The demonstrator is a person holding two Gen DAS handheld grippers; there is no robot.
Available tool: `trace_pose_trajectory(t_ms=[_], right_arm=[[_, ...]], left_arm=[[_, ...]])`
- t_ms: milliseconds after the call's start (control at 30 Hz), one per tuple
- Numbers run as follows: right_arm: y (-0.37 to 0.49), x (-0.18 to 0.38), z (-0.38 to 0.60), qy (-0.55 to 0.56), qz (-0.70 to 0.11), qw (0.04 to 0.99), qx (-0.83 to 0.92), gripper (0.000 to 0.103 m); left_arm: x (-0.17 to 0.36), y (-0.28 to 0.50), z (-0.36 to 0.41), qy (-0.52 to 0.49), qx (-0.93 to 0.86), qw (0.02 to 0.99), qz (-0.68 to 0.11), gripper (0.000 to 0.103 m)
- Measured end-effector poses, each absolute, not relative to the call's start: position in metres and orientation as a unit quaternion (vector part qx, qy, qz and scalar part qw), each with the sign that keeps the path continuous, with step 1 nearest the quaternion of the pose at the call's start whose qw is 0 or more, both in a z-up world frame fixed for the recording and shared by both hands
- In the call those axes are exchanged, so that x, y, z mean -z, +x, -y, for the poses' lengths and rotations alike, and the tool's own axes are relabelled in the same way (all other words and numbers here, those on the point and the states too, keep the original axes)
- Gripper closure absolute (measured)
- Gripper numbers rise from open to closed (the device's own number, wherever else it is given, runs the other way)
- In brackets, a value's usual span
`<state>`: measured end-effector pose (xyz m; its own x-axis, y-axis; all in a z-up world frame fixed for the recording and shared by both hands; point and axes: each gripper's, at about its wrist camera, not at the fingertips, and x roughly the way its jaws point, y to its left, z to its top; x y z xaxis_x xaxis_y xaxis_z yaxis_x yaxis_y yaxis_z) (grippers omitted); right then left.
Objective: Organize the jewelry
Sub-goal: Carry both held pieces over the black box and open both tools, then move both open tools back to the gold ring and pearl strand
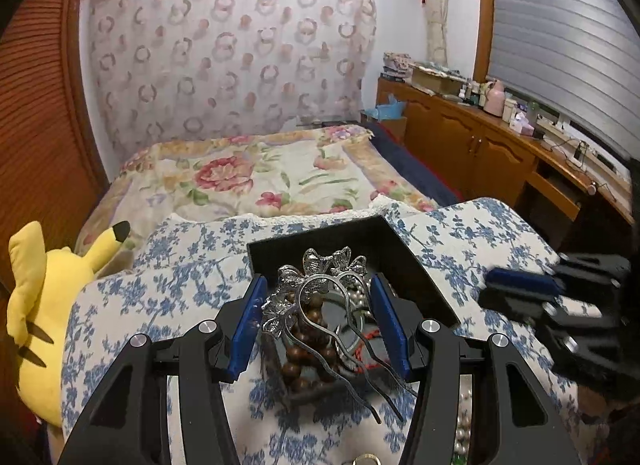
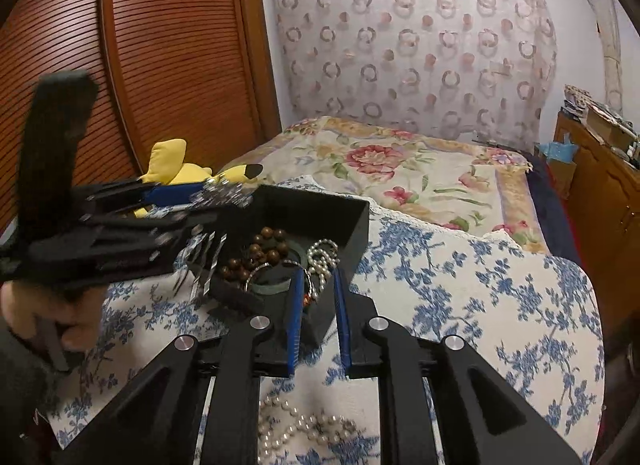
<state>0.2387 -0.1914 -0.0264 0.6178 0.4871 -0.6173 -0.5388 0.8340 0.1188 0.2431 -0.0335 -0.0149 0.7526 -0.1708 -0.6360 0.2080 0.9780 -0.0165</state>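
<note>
Black and open-topped, a small box [image 2: 320, 205] sits on a table covered with a white cloth printed with blue flowers [image 2: 480, 297]. Inside the box lie a string of brown wooden beads [image 2: 260, 251], a strand of white pearls [image 2: 324, 257] and a dull green bangle [image 2: 272, 285]; a bit of red cord shows among them in the left wrist view.

The left gripper [image 1: 318, 319] holds a silver hair comb [image 1: 316, 285] with a leaf-shaped ornament at its top and long wavy prongs. Its blue pads [image 1: 250, 321] are clamped on the ornament's sides, and the prongs trail down toward the camera. The comb hangs above the near-left part of the box.

The right gripper [image 2: 318, 315] is at the near corner of the box. Its blue fingers [image 2: 294, 317] stand slightly apart with the corner of the box between them; whether they touch it cannot be told. In the left wrist view this gripper appears blurred at the right edge.

A second strand of pearls [image 2: 296, 429] lies loose on the cloth, nearer than the box and under the right gripper. A person's hand [image 2: 40, 317] grips the left tool's handle.

Behind the table is a bed with a floral quilt [image 2: 400, 169], a yellow plush toy [image 1: 44, 305] at the left, a wooden slatted wardrobe [image 2: 160, 45] and a patterned curtain [image 1: 232, 49].
</note>
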Motion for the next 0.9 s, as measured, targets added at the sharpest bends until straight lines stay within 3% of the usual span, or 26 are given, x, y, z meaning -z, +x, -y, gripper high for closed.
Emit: trace_pose_trajectory(t_ms=[533, 667, 800, 900], right_arm=[[0.215, 0.039, 0.212, -0.029, -0.33, 0.9, -0.283, 0.086], [0.208, 0.039, 0.214, -0.031, -0.33, 0.901, -0.279, 0.086], [0.198, 0.043, 0.22, -0.032, -0.337, 0.899, -0.28, 0.086], [0.194, 0.05, 0.224, -0.04, -0.348, 0.895, -0.276, 0.086]], left_arm=[[0.034, 0.275, 0.048, 0.057, 0.083, 0.924, -0.37, 0.049], [0.029, 0.263, 0.046, 0.056, 0.089, 0.926, -0.362, 0.045], [0.026, 0.239, 0.045, 0.061, 0.107, 0.93, -0.347, 0.028], [0.027, 0.219, 0.047, 0.077, 0.12, 0.929, -0.342, 0.023]])
